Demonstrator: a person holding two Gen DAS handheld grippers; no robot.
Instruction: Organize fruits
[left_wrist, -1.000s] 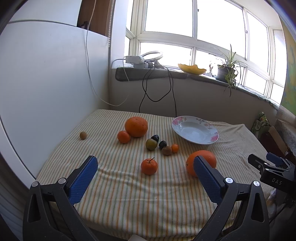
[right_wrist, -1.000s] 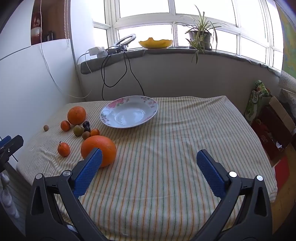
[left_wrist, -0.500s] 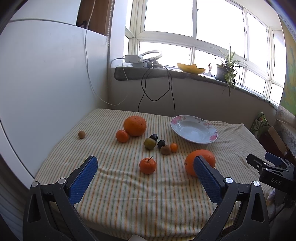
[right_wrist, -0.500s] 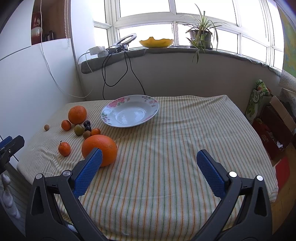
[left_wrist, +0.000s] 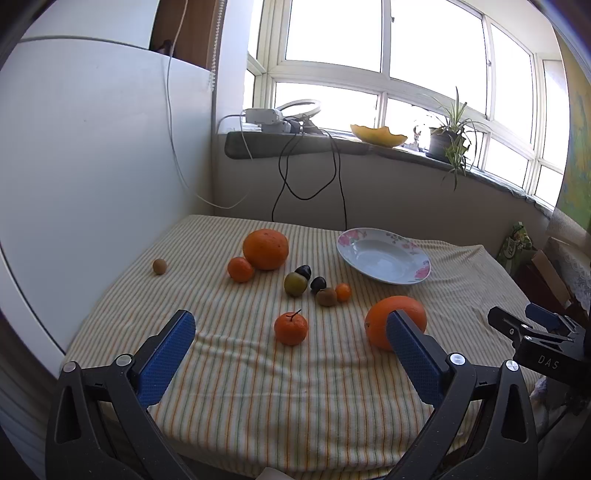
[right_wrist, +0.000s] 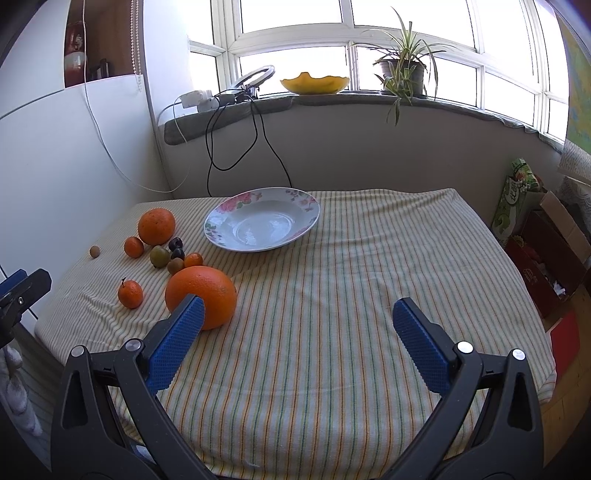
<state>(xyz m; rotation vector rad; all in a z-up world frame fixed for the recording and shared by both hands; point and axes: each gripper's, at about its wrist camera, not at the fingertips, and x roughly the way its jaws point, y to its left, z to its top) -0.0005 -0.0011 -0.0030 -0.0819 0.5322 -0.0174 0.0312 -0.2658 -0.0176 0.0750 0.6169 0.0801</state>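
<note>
Orange half-hidden — left claw gaping, empty

A lived-in home, most likely a glazed balcony or sunroom corner. Shown by the broad multi-pane window curving from 11 to 2 o'clock, with a stone sill carrying a potted spider plant at 1 o'clock, a yellow bowl at 12 and a ring light with cables hanging at 11. Also by the striped cloth over a table, bearing a floral plate and loose fruit, and by cardboard boxes stacked at 3 o'clock.
</note>
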